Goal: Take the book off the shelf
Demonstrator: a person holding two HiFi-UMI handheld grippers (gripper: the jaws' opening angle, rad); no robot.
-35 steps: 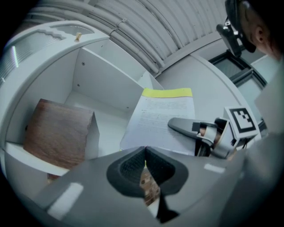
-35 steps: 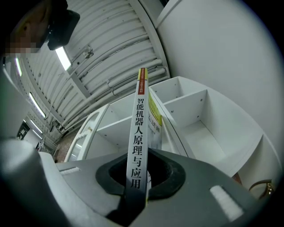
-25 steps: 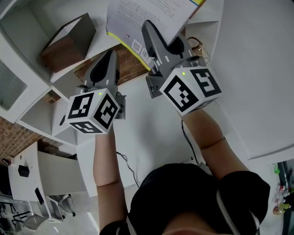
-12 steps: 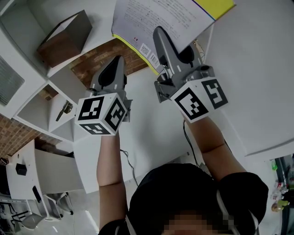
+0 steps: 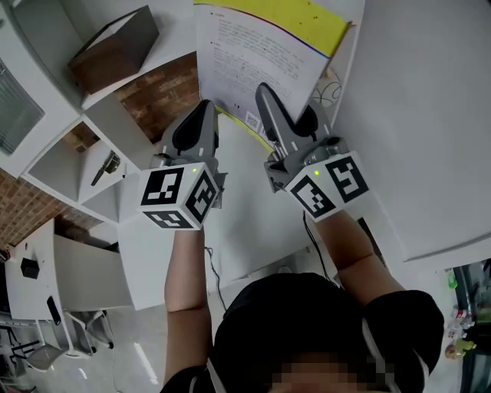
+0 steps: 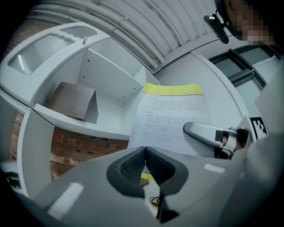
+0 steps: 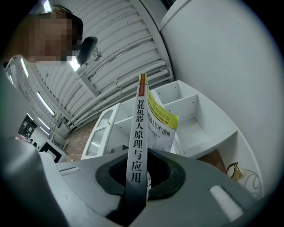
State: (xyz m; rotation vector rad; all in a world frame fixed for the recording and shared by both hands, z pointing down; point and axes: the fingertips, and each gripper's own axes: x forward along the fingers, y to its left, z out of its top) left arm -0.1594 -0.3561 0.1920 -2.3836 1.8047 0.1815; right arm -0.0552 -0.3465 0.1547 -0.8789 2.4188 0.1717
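Right gripper (image 7: 137,174) clamped on book (image 7: 141,116), left gripper (image 6: 145,165) closed, empty, brown box (image 6: 71,100) in shelf compartment (image 6: 112,84)

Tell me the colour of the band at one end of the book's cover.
Yellow band on the book; clearest in the head view.

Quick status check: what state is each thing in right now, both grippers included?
Book: clamped at its spine, looks clear of the shelf.
Right gripper: shut on the book.
Left gripper: shut, empty.
Brown box: resting in a shelf compartment, untouched.
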